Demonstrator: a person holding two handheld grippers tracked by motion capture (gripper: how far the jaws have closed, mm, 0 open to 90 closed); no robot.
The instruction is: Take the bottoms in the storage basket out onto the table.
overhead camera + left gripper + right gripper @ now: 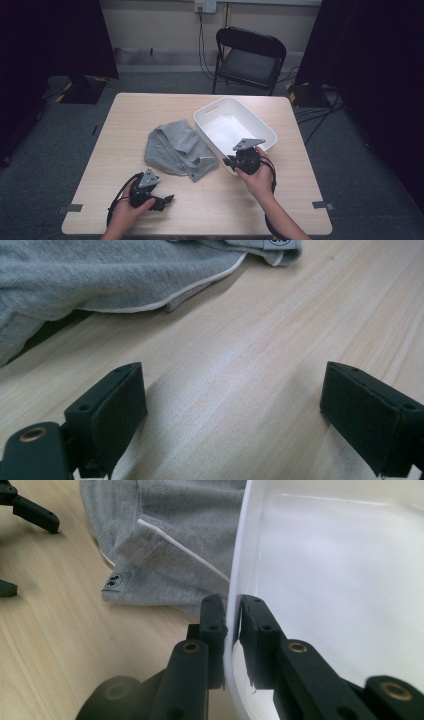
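Right gripper view, right hand-held gripper (232, 625) pinching tub rim (239, 555), garment label (115, 581)

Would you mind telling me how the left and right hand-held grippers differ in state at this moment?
The left hand-held gripper has its jaws wide apart over bare table with nothing between them; the right hand-held gripper has its jaws closed on the white bin's wall. The left sits short of the grey garment; the right is at the bin. Both have black jaws.
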